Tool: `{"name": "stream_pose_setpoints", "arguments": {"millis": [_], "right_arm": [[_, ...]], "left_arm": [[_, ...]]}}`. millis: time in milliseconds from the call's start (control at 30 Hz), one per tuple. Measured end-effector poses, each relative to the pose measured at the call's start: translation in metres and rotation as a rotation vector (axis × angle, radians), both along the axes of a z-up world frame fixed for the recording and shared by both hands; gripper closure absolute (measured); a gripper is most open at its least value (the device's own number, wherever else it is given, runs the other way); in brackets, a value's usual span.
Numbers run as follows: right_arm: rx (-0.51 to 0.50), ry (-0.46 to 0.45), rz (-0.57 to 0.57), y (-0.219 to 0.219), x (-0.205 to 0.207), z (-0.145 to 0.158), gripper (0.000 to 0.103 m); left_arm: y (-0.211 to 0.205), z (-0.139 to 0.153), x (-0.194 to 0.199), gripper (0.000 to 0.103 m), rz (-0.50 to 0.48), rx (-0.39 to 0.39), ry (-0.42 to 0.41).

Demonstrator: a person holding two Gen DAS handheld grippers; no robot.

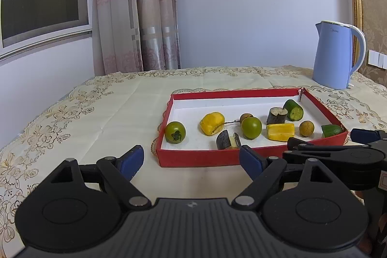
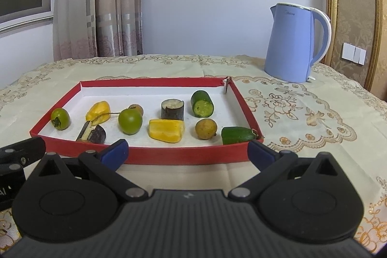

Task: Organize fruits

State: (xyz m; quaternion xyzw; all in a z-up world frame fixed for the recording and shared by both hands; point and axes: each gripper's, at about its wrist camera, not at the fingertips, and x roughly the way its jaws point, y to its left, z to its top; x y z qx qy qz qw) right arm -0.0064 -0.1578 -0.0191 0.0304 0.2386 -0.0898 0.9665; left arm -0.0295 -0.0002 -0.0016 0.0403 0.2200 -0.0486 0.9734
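Both tongs (image 1: 191, 161) (image 2: 187, 152) spread empty before red tray (image 2: 169, 155), kettle (image 2: 290, 45) beyond

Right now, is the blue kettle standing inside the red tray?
No, the blue kettle stands on the tablecloth behind the red tray.
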Motion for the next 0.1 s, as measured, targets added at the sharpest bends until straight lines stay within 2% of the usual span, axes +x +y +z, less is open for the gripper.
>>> {"name": "stream_pose_setpoints", "arguments": {"millis": [100], "right_arm": [[-0.001, -0.001, 0.000, -0.0001, 0.0003, 0.0001, 0.000]], "left_arm": [[-0.0020, -0.0012, -0.0001, 0.017, -0.006, 0.016, 0.000]]}}
